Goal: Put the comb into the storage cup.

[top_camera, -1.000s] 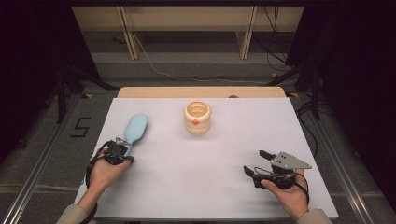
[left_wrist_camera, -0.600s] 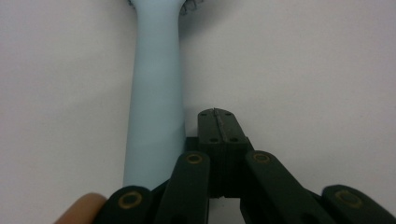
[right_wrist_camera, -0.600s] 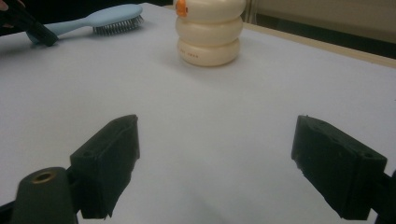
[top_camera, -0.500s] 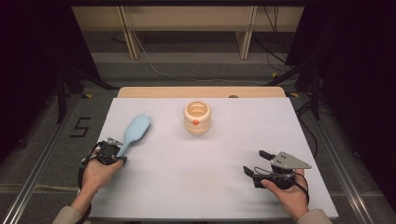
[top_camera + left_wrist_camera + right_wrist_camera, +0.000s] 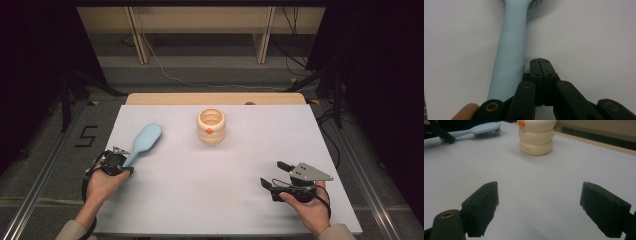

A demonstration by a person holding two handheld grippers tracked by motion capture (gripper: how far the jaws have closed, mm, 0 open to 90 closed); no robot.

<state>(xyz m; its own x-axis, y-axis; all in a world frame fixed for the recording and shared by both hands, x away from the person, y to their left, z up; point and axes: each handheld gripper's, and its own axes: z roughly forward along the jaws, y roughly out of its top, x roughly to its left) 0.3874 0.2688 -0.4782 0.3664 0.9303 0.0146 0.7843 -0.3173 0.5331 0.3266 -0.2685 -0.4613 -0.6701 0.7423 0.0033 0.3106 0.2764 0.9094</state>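
Since a second ago the left hand has drawn back toward the table's near-left edge. Its left gripper has jaws pressed together, empty, touching the light blue hairbrush's handle alongside. Well apart, the right gripper rests with jaws wide, holding nothing.

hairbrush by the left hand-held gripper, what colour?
Pale blue hairbrush, handle and back alike; its bristles look darker. Best seen in the high view.

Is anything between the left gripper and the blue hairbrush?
No. The left gripper, jaws shut and empty, lies right beside the hairbrush handle on the white table, nothing between them.
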